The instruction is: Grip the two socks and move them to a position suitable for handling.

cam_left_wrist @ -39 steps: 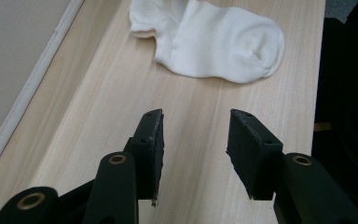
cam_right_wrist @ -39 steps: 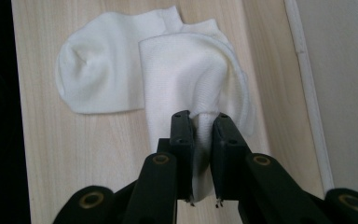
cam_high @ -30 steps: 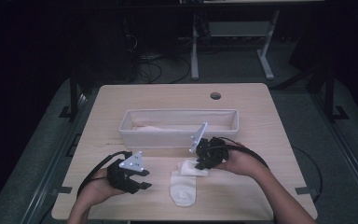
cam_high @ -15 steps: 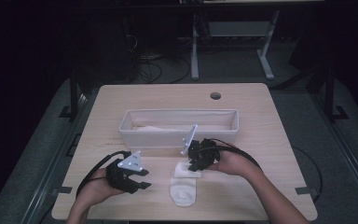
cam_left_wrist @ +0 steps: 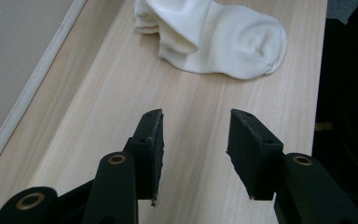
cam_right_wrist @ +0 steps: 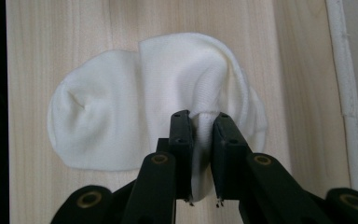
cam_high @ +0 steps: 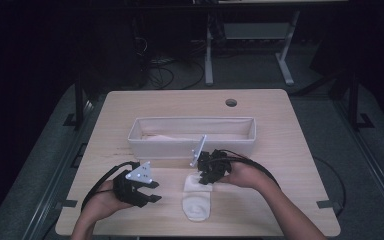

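A white sock lies on the wooden table near its front edge. My right gripper is shut on the sock's cuff end, pinching a fold of cloth between its jaws and folding it over the rest of the sock. My left gripper hovers open to the left of the sock, a short way from it, with nothing between its jaws.
A long white fabric bin stands across the middle of the table, just behind both grippers, with pale cloth inside. A round cable hole is at the back of the table. The table's front edge lies close below the sock.
My right gripper has moved left and toward the person, drawing the sock's cuff end over the sock. The left gripper has stayed put.
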